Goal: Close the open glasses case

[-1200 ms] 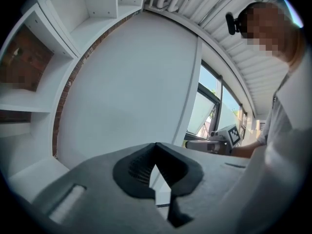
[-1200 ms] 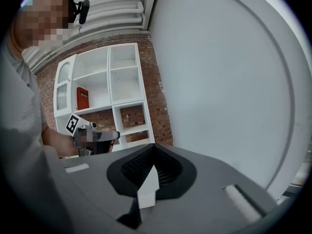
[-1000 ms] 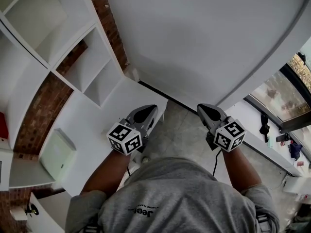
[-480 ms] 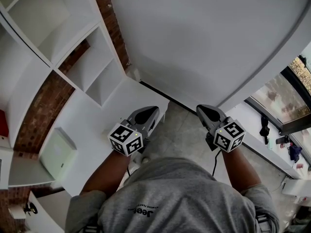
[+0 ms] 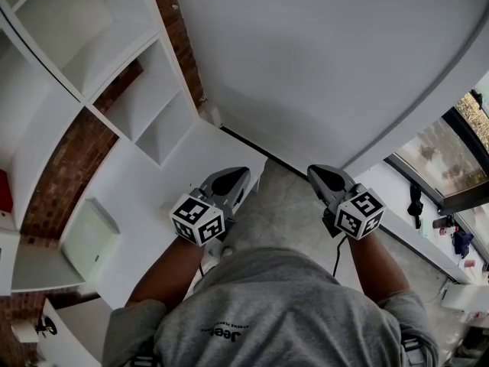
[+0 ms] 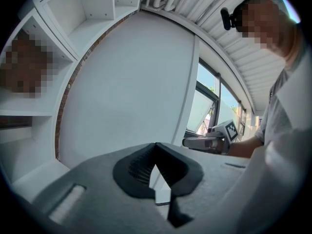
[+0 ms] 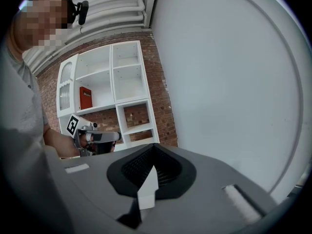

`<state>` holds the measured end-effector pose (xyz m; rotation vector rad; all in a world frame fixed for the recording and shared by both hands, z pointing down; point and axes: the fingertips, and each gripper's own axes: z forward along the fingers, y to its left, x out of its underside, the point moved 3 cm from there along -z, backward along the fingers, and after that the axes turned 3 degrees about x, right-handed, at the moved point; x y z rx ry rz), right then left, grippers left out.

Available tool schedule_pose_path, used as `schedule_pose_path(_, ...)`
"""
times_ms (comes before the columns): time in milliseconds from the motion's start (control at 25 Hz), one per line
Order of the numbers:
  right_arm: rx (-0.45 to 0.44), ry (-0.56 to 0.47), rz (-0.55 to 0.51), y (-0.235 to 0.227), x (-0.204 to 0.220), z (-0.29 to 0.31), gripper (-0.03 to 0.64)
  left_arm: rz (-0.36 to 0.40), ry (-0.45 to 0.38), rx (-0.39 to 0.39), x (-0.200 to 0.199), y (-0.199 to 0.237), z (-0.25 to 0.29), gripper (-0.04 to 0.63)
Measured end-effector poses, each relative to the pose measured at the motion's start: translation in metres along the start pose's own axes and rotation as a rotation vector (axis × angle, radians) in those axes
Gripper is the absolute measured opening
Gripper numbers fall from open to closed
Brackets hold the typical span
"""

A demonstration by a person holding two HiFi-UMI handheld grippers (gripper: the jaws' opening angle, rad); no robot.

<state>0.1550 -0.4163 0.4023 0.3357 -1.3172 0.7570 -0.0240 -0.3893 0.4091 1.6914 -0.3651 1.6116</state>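
A pale green, flat, rounded-corner case-like object (image 5: 90, 239) lies on the white table (image 5: 153, 193) at the left of the head view; I cannot tell whether it is open. Both grippers are held level in front of the person's chest, over the grey floor and well to the right of it. My left gripper (image 5: 243, 173) has its jaws together at the tip (image 6: 155, 145), with nothing between them. My right gripper (image 5: 313, 170) is likewise shut and empty (image 7: 153, 146). Each gripper view shows the other gripper beside it and no case.
A white shelf unit (image 5: 114, 75) on a brick wall stands behind the table; a red box (image 7: 86, 97) sits on one shelf. A plain white wall (image 5: 321, 60) is straight ahead. A window and white sill (image 5: 428, 228) run along the right.
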Motion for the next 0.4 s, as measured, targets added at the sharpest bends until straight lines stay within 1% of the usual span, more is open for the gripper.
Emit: schedule_pose_path(400,-0.001,0.001,-0.004,0.0025,0.0002,-0.0003,0.008,0.001,-0.003,0.0,0.0003,-0.0005,-0.0023,-0.002)
